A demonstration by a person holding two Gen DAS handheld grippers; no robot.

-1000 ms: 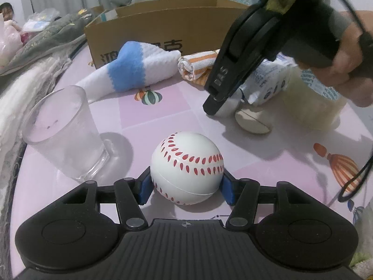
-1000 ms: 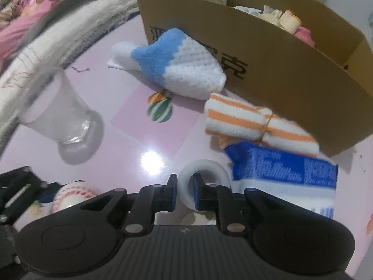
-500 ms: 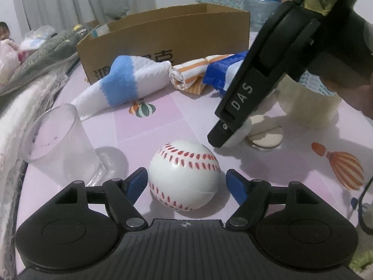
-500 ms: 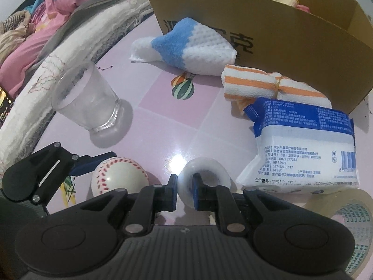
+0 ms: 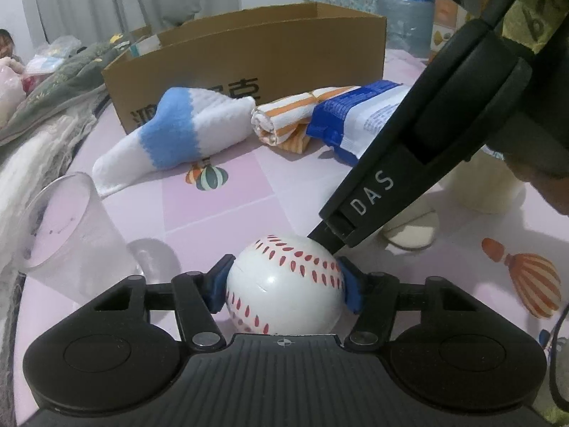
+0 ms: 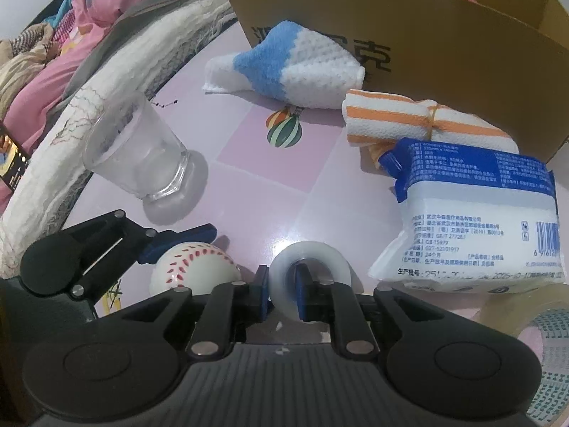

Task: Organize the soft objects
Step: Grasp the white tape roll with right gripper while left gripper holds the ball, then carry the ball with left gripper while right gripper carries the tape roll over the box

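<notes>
My left gripper point(image 5: 284, 286) is shut on a white baseball with red stitching point(image 5: 284, 284), which also shows in the right wrist view point(image 6: 193, 267). My right gripper point(image 6: 281, 297) is shut on the wall of a small white tape roll point(image 6: 309, 274), one finger inside the ring. In the left wrist view the right gripper's body point(image 5: 419, 163) hangs just above and right of the ball. A blue and white towel point(image 6: 288, 67), an orange striped rolled cloth point(image 6: 402, 121) and a blue and white tissue pack point(image 6: 476, 213) lie before a cardboard box point(image 6: 444, 32).
A clear glass point(image 6: 138, 156) stands at the table's left, near piled blankets point(image 6: 46, 149) off the edge. A large clear tape roll point(image 6: 537, 338) sits at the right. A water bottle point(image 5: 405, 10) stands behind the box.
My left gripper opened around the ball half a second ago and has closed on it again. The right gripper, holding the tape roll, has drawn back toward the ball.
</notes>
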